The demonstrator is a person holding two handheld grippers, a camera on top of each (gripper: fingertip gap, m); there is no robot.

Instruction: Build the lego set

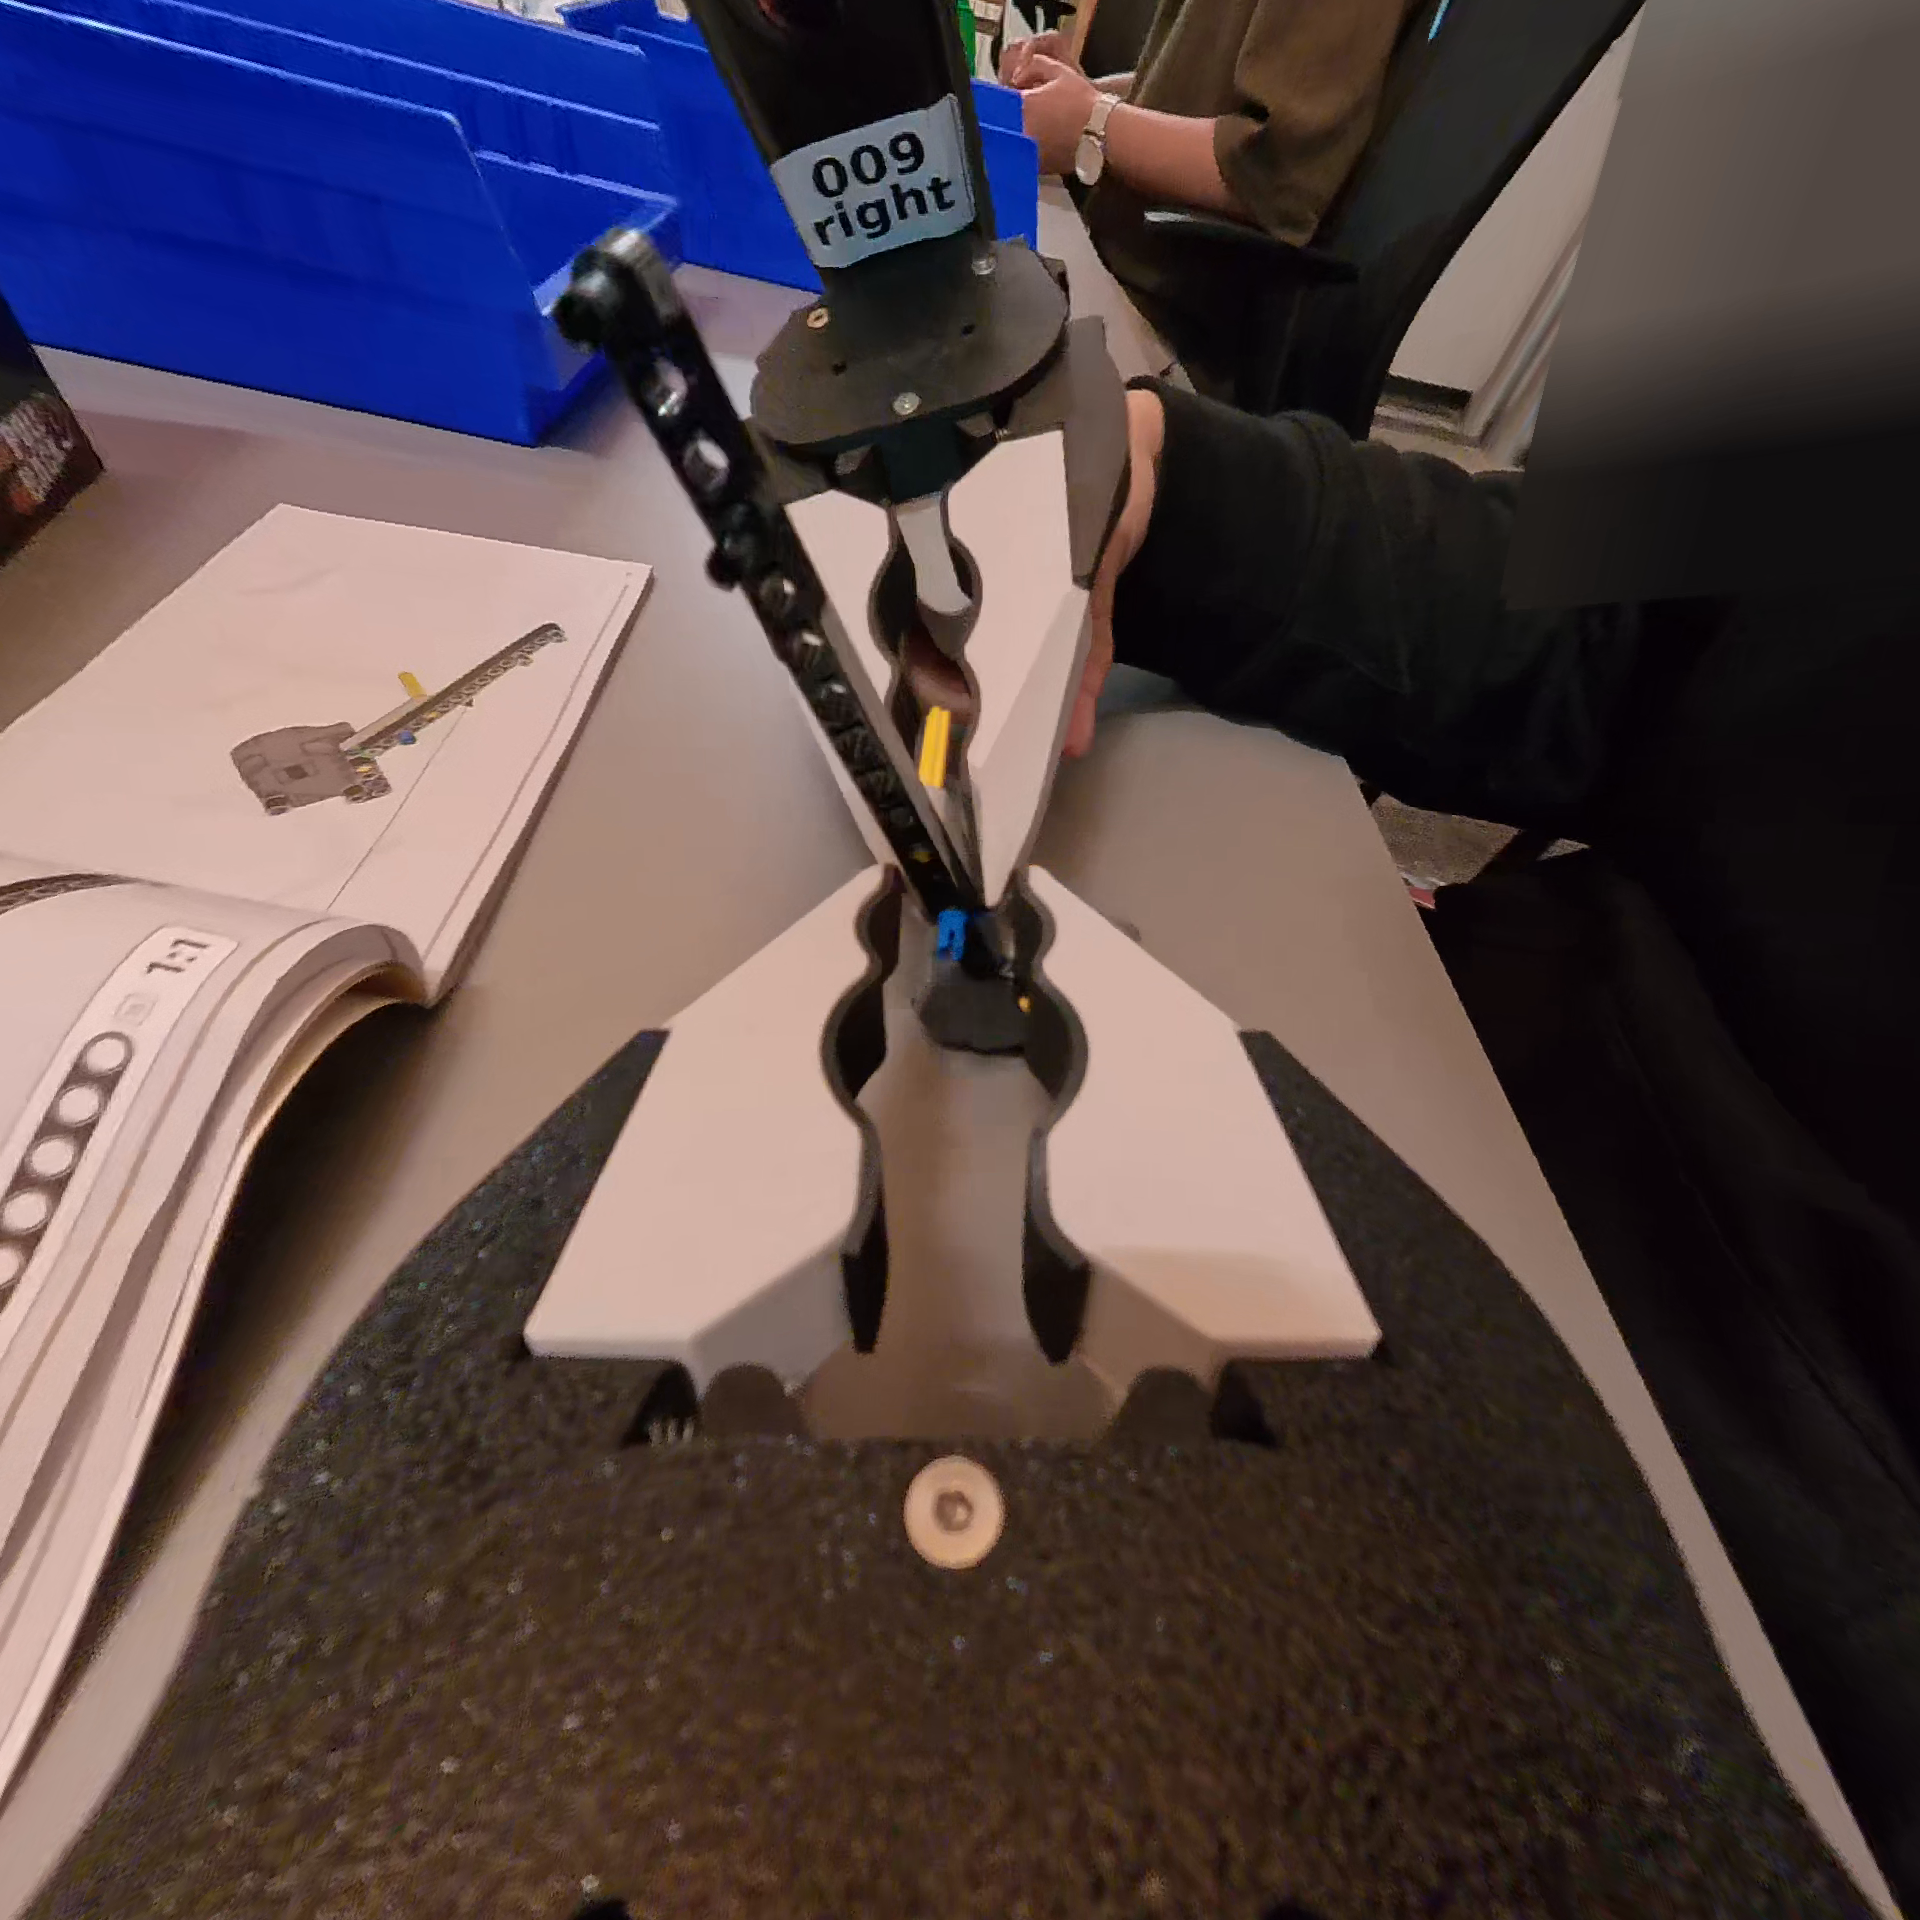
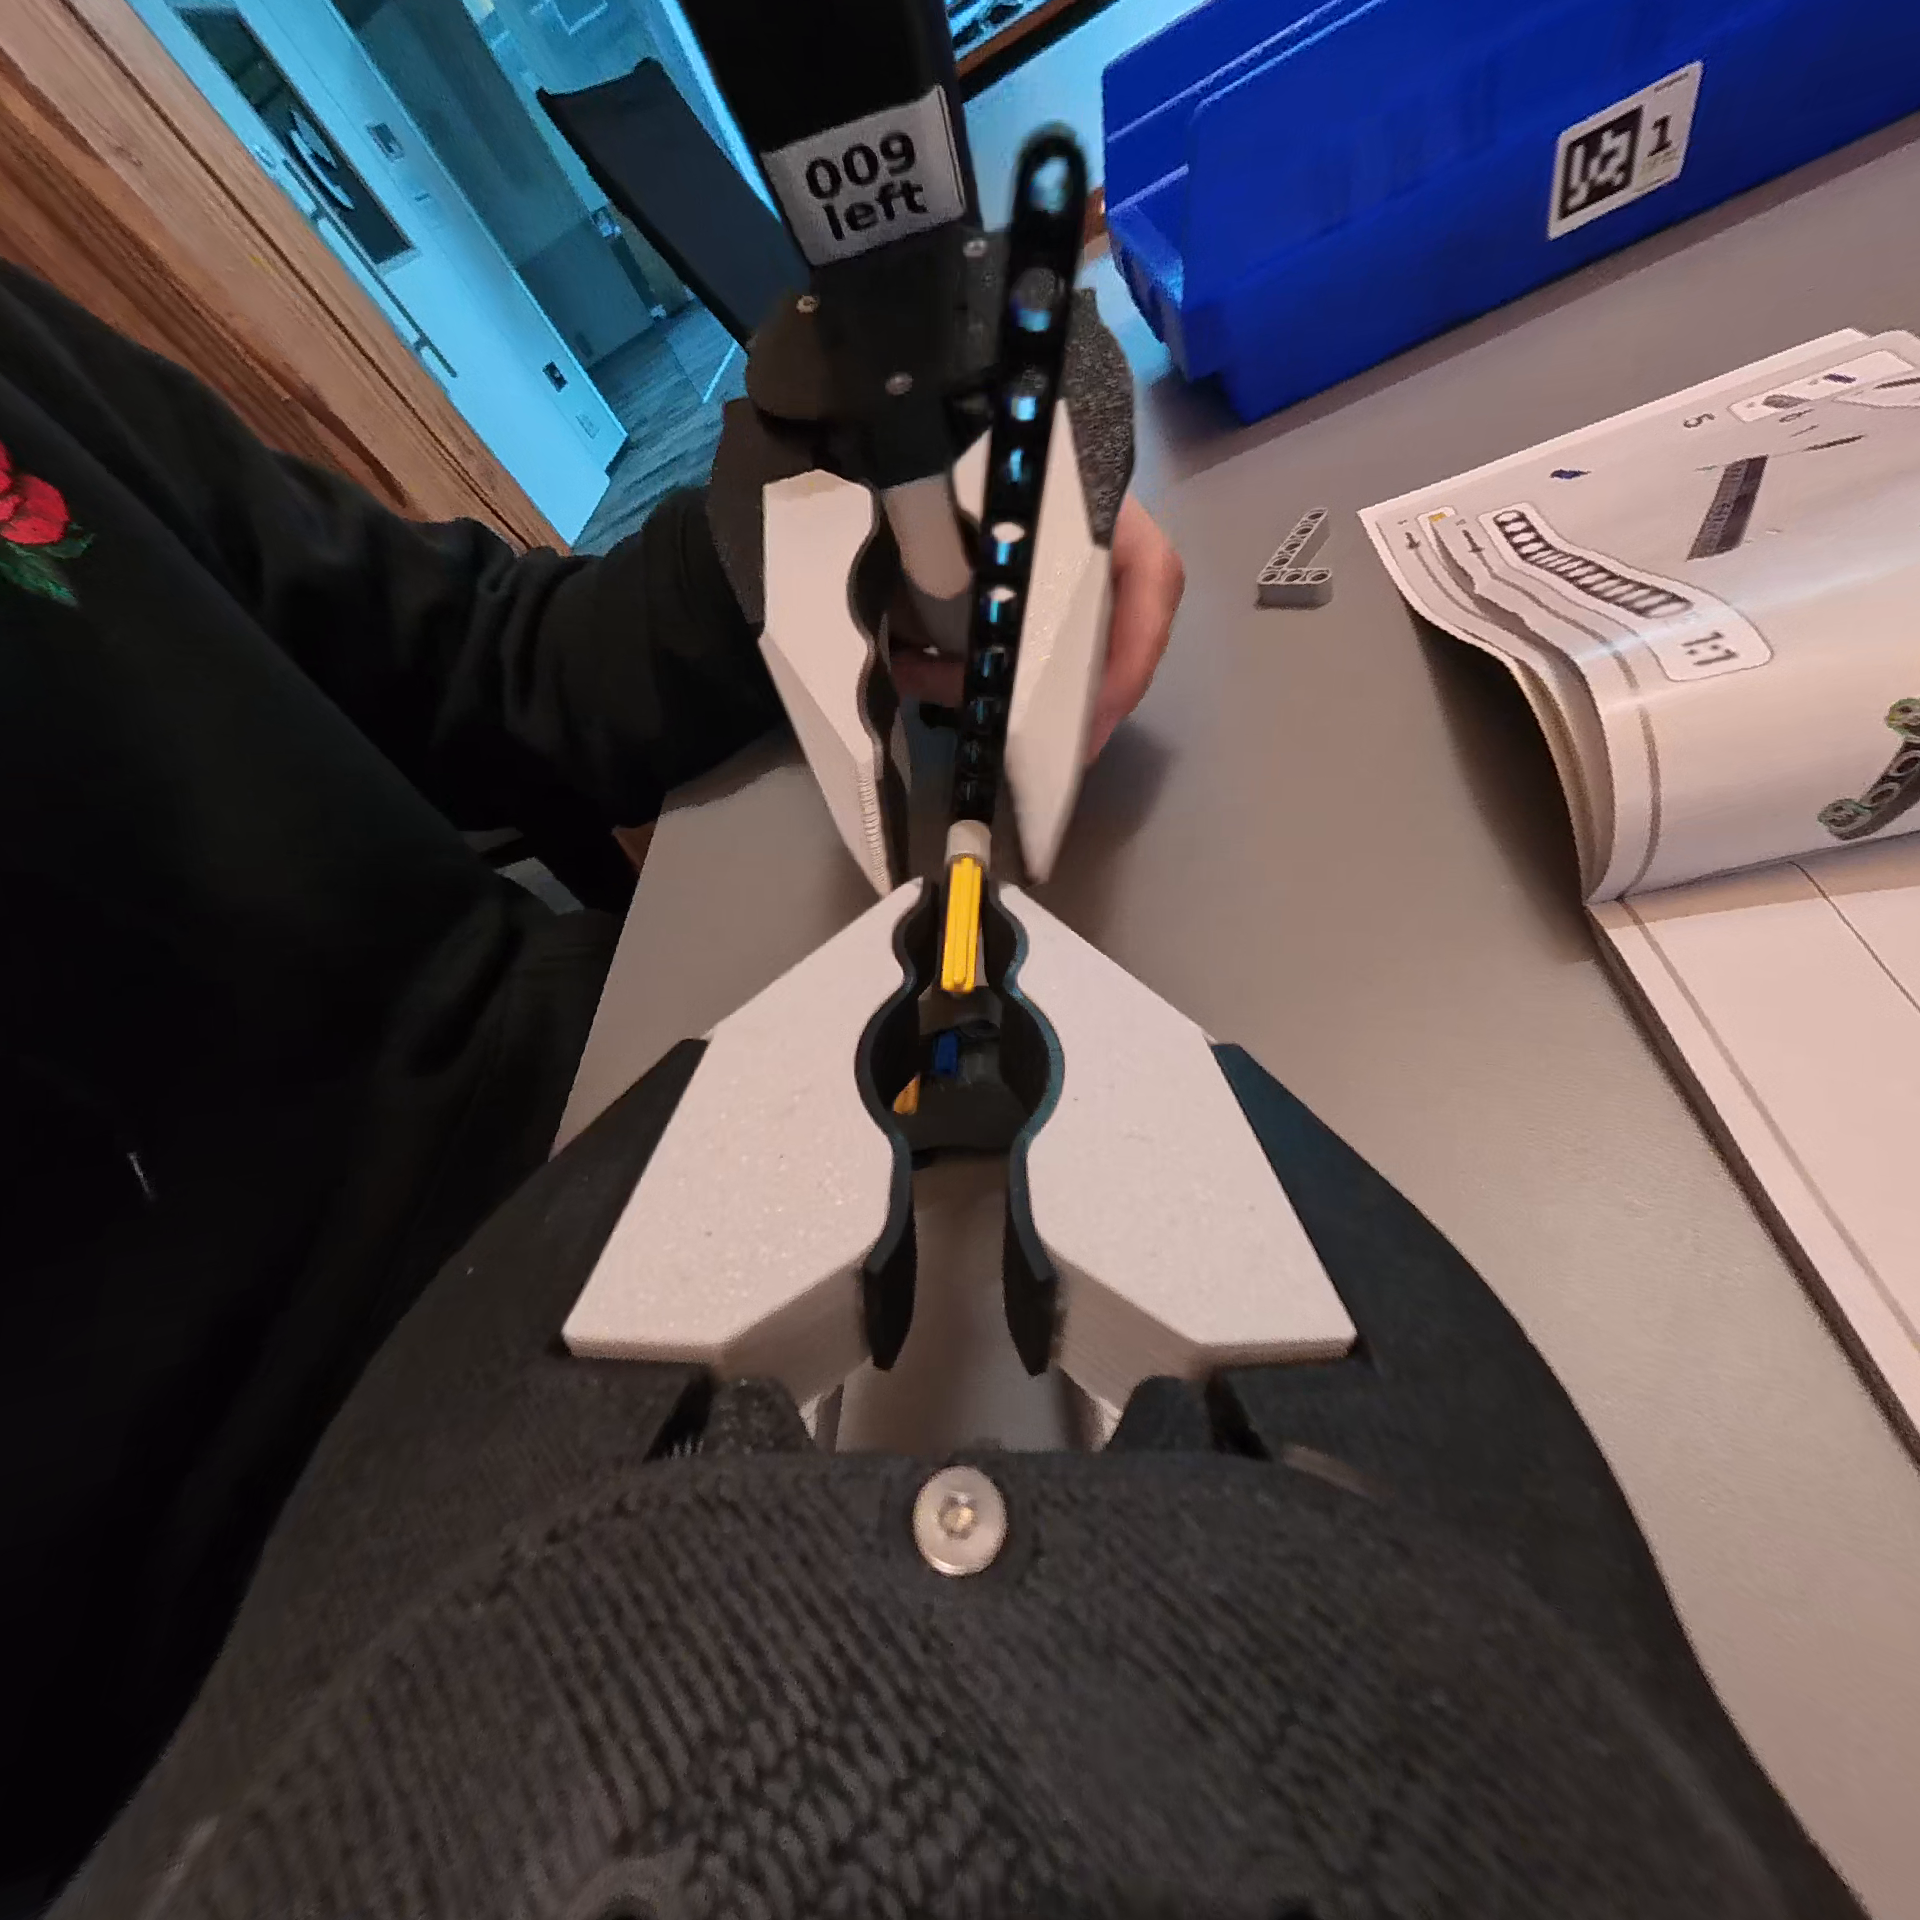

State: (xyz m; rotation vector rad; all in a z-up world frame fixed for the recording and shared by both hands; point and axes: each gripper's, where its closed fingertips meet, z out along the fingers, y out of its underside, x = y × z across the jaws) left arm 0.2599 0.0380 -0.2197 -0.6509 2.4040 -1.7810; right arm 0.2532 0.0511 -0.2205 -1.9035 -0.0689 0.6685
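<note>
A long black holed beam (image 1: 727,488) stands tilted up from the grey table (image 1: 675,831). Its lower end, with a blue pin (image 1: 948,930), sits between the fingertips of my left gripper (image 1: 961,888), which is shut on it. My right gripper (image 2: 964,899) faces the left one tip to tip and is shut on a yellow axle (image 2: 961,925) with a grey end, which points at the beam (image 2: 1008,520) low down. The yellow axle (image 1: 935,743) also shows between the right gripper's fingers in the left wrist view. The very bottom of the beam is hidden.
An open instruction booklet (image 1: 312,675) lies left of the grippers and also shows in the right wrist view (image 2: 1714,644). Blue bins (image 1: 312,208) line the back. A grey L-shaped beam (image 2: 1294,561) lies loose on the table. A seated person (image 1: 1247,104) is behind. Less than 4 cm separates the two grippers' tips.
</note>
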